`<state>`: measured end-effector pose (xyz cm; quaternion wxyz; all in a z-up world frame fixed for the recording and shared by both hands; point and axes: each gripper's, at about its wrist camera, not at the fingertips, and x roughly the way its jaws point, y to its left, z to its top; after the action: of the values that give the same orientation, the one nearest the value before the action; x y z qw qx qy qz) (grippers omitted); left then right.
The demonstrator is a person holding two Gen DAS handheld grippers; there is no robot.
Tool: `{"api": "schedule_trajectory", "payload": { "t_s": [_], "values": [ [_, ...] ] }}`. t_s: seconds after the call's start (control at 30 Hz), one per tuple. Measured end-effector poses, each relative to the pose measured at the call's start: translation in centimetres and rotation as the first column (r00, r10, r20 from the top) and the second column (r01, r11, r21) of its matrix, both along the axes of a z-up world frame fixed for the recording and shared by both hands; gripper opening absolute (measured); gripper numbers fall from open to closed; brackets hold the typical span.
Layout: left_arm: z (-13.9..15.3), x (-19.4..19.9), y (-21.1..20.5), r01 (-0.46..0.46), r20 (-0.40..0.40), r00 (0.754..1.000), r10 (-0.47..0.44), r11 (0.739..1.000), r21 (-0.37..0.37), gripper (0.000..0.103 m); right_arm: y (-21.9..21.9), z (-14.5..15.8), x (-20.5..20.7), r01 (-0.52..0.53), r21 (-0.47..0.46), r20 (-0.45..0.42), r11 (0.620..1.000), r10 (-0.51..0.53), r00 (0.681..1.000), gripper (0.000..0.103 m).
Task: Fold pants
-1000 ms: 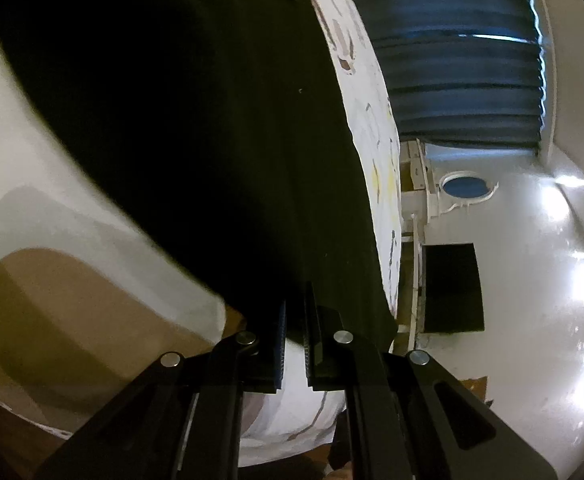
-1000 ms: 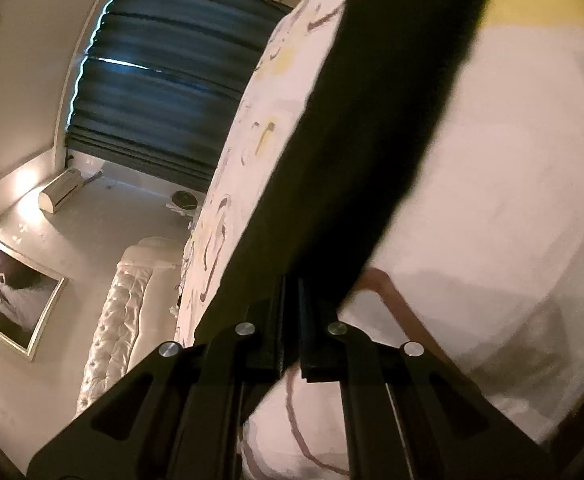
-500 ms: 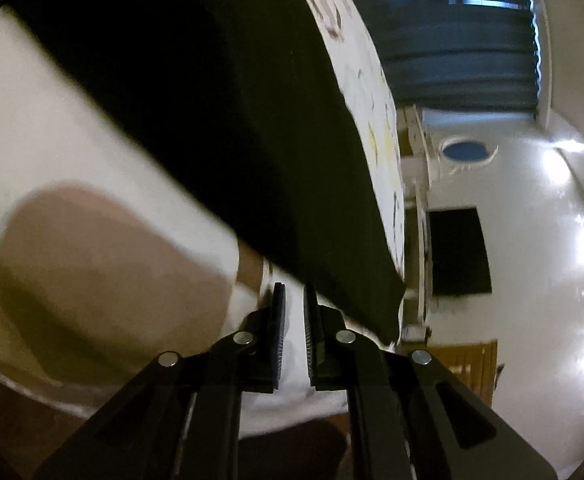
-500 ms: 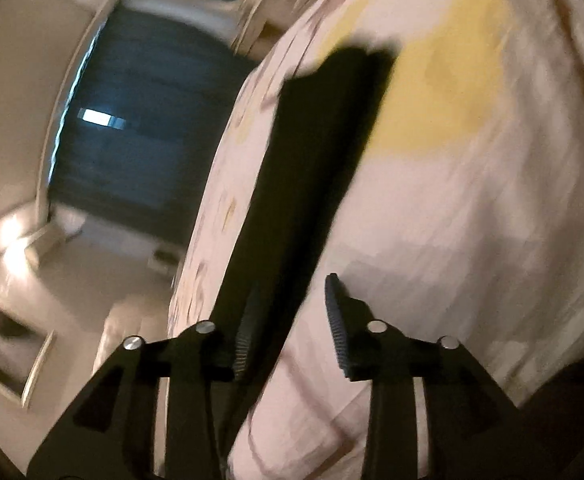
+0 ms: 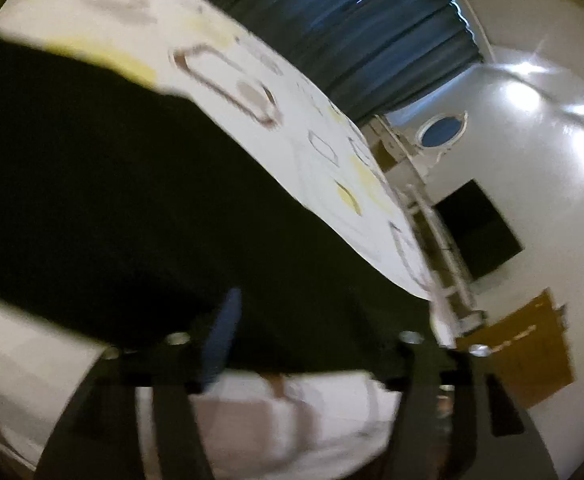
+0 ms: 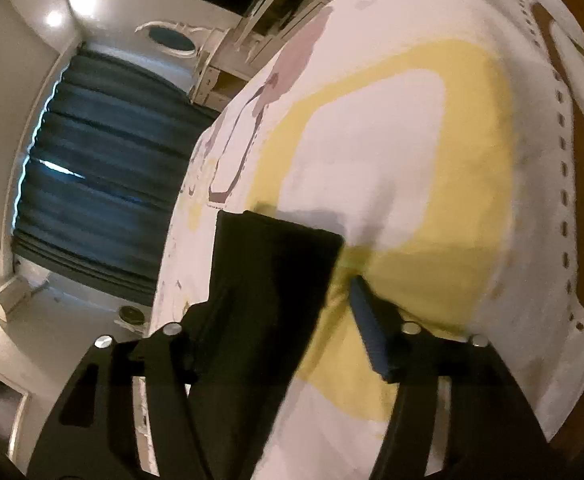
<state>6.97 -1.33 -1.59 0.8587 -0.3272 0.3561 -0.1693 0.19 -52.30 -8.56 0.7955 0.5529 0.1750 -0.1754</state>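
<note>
The black pants (image 5: pixel 139 208) lie flat on a white bedspread (image 5: pixel 251 80) with yellow and brown shapes. In the left wrist view they fill the left and middle as a wide dark band. My left gripper (image 5: pixel 296 312) is open, its fingers spread over the pants' near edge, holding nothing. In the right wrist view the pants (image 6: pixel 267 276) show as a narrow folded strip with a square end. My right gripper (image 6: pixel 283 300) is open above that strip, its right finger (image 6: pixel 368 320) over the yellow patch, holding nothing.
The bedspread's near edge (image 6: pixel 572 300) drops to a wooden floor. Dark blue curtains (image 5: pixel 372 28) hang behind the bed. A white shelf unit (image 5: pixel 432 208), a black wall screen (image 5: pixel 476 236) and an oval wall ornament (image 5: pixel 442 132) stand beyond the bed. A wooden door (image 5: pixel 528 356) is at the right.
Both grippers were shut on the pants one second ago. Both have let go and opened wide. The pants now lie on the bed, and both views have swung round.
</note>
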Motion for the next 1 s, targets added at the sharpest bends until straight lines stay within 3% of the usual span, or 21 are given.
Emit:
{"api": "schedule_trajectory", "payload": {
  "t_s": [0.1, 0.17, 0.27, 0.37, 0.5, 0.63, 0.87, 1.0],
  "values": [
    [0.4, 1.1, 3.4, -0.046, -0.014, 0.999, 0.047, 0.997, 0.068, 0.079, 0.1, 0.6, 0.8, -0.016, -0.026, -0.005, 1.000, 0.016, 1.000, 0.055],
    [0.6, 1.8, 5.4, -0.077, -0.047, 0.995, 0.083, 0.989, 0.126, 0.083, 0.2, 0.9, 1.5, -0.043, -0.042, -0.014, 0.998, 0.043, 0.999, 0.029],
    [0.7, 2.1, 9.6, -0.142, -0.068, 0.985, 0.157, 0.973, 0.180, 0.083, -0.2, 0.5, 2.3, -0.067, -0.030, -0.034, 0.997, 0.066, 0.997, 0.021],
    [0.8, 2.0, 13.6, -0.209, -0.048, 0.974, 0.223, 0.957, 0.203, 0.084, -0.3, 0.5, 2.5, -0.079, -0.027, -0.022, 0.996, 0.079, 0.997, 0.017],
    [-0.1, 1.3, 18.5, -0.279, -0.036, 0.953, 0.301, 0.916, 0.288, 0.084, -0.7, 0.6, 2.2, -0.073, -0.032, 0.010, 0.997, 0.074, 0.997, 0.013],
    [-1.1, 0.5, 21.7, -0.305, -0.049, 0.942, 0.332, 0.908, 0.287, 0.084, -0.4, -0.2, 2.2, -0.059, -0.032, 0.005, 0.998, 0.059, 0.998, 0.013],
    [-1.5, 0.7, 22.5, -0.258, -0.031, 0.957, 0.287, 0.898, 0.356, 0.084, 0.7, 1.7, 2.2, -0.064, -0.090, 0.054, 0.994, 0.069, 0.996, 0.013],
    [-1.5, 0.6, 21.0, -0.204, -0.012, 0.971, 0.239, 0.854, 0.478, 0.085, 1.3, 2.5, 2.2, -0.073, -0.126, 0.051, 0.989, 0.080, 0.995, 0.013]
  ]
}}
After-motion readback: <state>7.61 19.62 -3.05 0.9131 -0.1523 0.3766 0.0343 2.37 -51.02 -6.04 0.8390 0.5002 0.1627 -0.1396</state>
